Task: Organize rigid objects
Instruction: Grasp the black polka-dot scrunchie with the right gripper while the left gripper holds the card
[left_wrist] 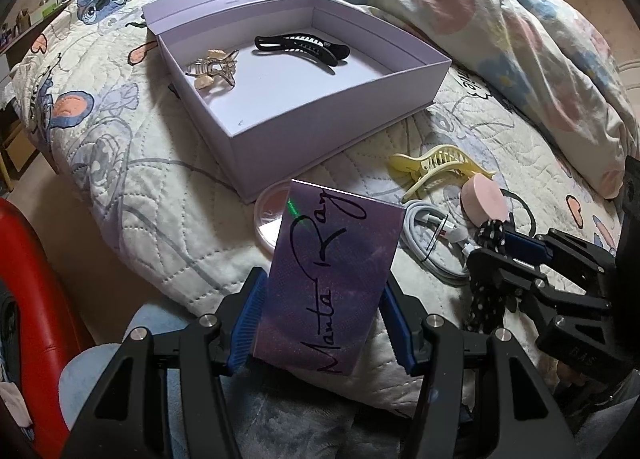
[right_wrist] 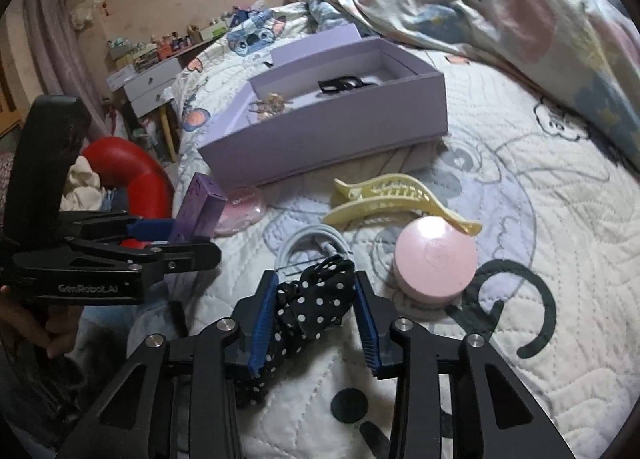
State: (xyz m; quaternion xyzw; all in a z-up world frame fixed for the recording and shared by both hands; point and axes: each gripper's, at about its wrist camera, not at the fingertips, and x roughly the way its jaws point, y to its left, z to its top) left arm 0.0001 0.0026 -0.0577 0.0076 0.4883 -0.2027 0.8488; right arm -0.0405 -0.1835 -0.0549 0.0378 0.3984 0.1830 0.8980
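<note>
Left wrist view, items by size. Quilted bed cover (left_wrist: 140, 187): carries everything; rumpled duvet (left_wrist: 500, 19) along its far and right side. Lilac box (left_wrist: 304, 115): open, lid flap folded back, set mid-bed; holds black hair clip (left_wrist: 304, 49) and beige claw clip (left_wrist: 214, 69), well apart, with bare floor toward the near wall. Bare quilt lies between box and nearer items. Purple "Manta Ray" box (left_wrist: 332, 279): upright, pinched between the blue pads of left gripper (left_wrist: 326, 323), near the bed's front edge. Round pink compact (left_wrist: 266, 219): flat, partly hidden behind that box. White cable (left_wrist: 430, 243): coiled, just right. Yellow clip (left_wrist: 438, 169) and pink round case (left_wrist: 482, 201): touching, beyond the cable.

Right wrist view. Polka-dot bow (right_wrist: 316, 299): between the pads of right gripper (right_wrist: 316, 323), which press on its sides.
</note>
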